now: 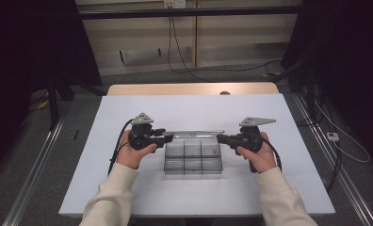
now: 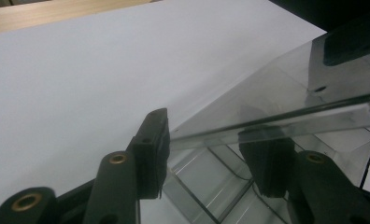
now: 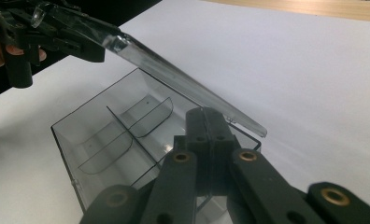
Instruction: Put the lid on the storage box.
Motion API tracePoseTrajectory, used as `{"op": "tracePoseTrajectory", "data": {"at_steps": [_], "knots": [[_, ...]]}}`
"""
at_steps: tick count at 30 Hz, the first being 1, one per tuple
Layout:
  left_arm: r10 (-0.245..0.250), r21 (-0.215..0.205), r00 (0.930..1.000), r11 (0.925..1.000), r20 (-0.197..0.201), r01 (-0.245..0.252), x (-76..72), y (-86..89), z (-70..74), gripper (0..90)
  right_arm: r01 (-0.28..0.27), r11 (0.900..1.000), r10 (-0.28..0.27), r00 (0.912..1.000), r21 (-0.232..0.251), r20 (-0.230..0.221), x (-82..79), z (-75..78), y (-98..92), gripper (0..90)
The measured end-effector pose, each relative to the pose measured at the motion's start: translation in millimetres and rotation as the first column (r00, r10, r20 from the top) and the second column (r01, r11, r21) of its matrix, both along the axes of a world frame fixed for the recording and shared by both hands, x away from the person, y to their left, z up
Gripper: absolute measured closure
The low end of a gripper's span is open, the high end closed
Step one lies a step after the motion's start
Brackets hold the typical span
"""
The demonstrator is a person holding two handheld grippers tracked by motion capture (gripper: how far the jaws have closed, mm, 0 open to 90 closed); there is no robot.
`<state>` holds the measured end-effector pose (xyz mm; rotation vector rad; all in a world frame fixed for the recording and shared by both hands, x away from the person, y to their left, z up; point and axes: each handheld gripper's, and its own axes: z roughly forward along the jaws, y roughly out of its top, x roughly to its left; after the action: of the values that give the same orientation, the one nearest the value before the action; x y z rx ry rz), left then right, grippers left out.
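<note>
While the white desk (image 1: 128, 188) spreads wide under it all, a clear plastic divided box (image 1: 192, 157) sits at its middle, lid (image 1: 194, 133) raised and hinged open above the compartments. Left tool (image 1: 168, 137) comes in from the box's left end, jaws standing partly apart on either side of the lid's edge (image 2: 267, 123); whether the pads press it I cannot tell. Right tool (image 1: 221, 138) sits at the box's right end, jaws closed tight together (image 3: 206, 140), just under the lid.
</note>
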<state>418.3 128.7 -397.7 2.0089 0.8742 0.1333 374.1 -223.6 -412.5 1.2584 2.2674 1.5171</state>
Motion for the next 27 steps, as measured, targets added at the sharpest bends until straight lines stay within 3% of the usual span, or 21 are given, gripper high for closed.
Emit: {"op": "tracePoseTrajectory", "data": {"at_steps": [13, 27], "knots": [[0.002, -0.005, 0.9986, 1.0000, -0.053, -0.003, -13.4, 14.0, 4.4, 52.6, -0.008, 1.000, 0.008, 0.9999, 0.001, 0.010, -3.6, 0.3, 1.1, 90.0], [-0.042, -0.048, 0.9887, 0.9982, -0.144, 0.036, -17.5, 14.8, 0.6, 84.8, -0.013, 1.000, 0.013, 0.9999, -0.008, 0.011, -8.2, -2.3, 6.0, 90.0]]}}
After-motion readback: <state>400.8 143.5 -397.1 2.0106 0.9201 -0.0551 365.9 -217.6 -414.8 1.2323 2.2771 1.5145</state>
